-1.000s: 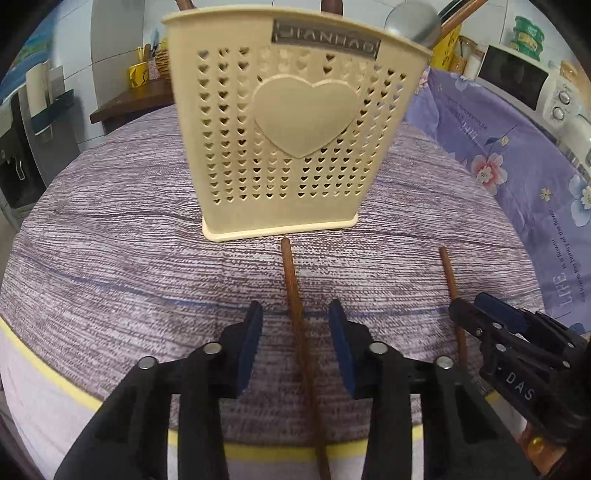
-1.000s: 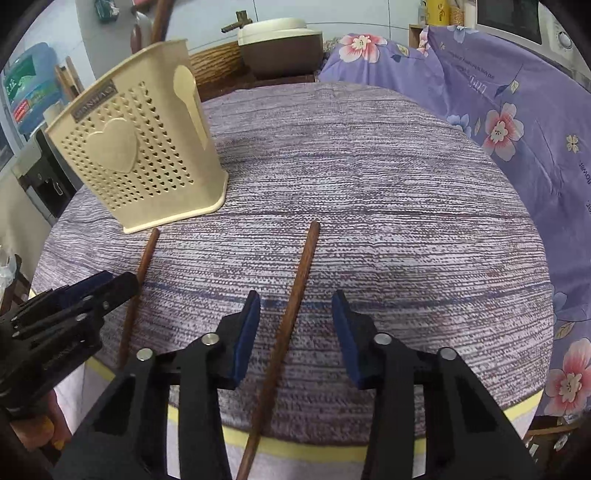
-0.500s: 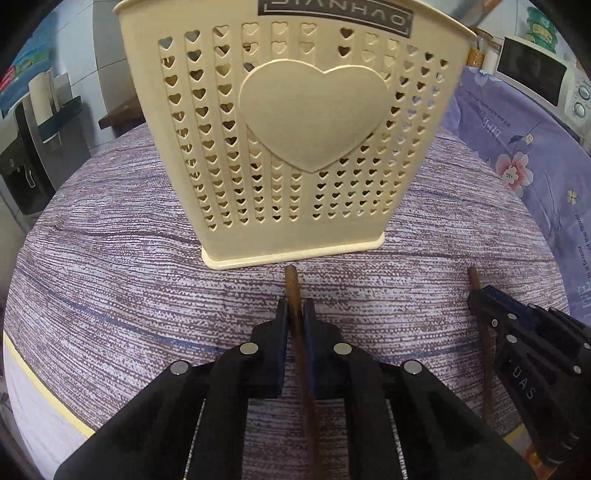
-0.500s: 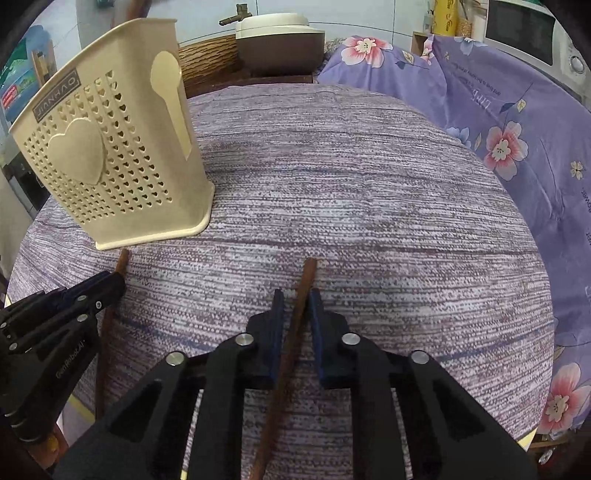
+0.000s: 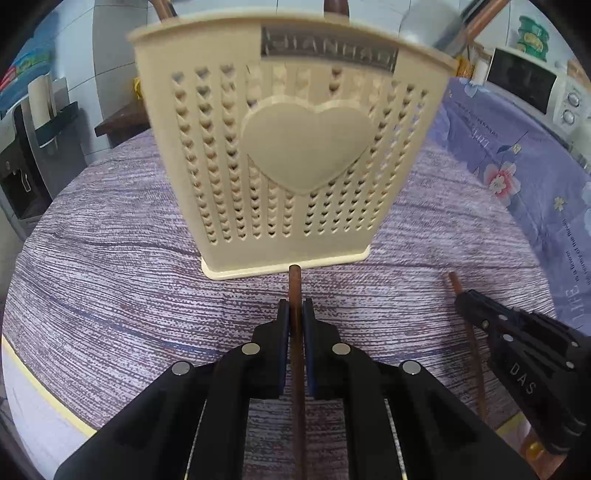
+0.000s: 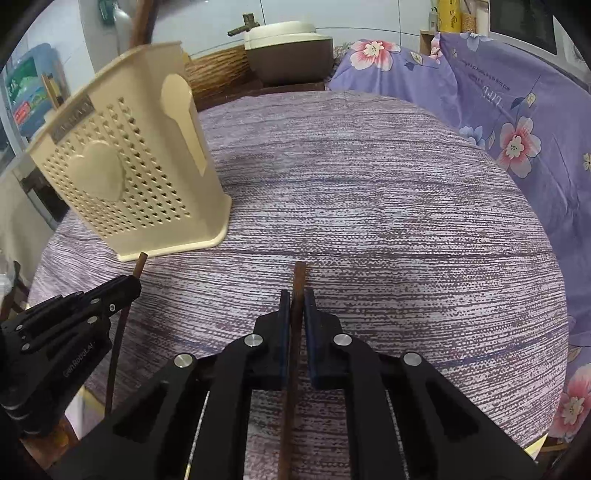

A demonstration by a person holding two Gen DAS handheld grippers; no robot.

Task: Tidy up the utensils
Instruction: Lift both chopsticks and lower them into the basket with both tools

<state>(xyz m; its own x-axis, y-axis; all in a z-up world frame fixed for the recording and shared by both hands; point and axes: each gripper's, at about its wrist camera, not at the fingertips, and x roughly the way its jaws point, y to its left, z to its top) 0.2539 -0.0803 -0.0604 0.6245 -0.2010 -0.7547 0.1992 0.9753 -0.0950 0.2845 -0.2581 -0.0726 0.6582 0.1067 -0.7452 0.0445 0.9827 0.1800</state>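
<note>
A cream plastic utensil holder [image 5: 295, 155] with heart-shaped holes stands upright on the purple striped tablecloth [image 5: 110, 288]. My left gripper [image 5: 295, 306] is shut on a brown wooden chopstick [image 5: 294, 280], and the chopstick's tip points at the holder's base. My right gripper [image 6: 297, 299] is shut on a second brown chopstick [image 6: 299, 275], to the right of the holder [image 6: 129, 177]. Each wrist view also shows the other tool. The right gripper [image 5: 467, 301] clamps its chopstick [image 5: 456, 284] at the right. The left gripper [image 6: 129, 286] holds its chopstick [image 6: 140, 262] at the left.
Wooden handles [image 5: 336, 5] stick up out of the holder. A purple floral cloth [image 5: 517, 166] drapes along the right, with a microwave [image 5: 528, 81] behind it. A lidded brown pot [image 6: 288, 48] sits beyond the table's far edge. The yellow-trimmed near table edge [image 5: 37, 391] runs beneath both grippers.
Both grippers stood open around the chopsticks a second ago and have closed on them. The holder now looks nearer in the left wrist view.
</note>
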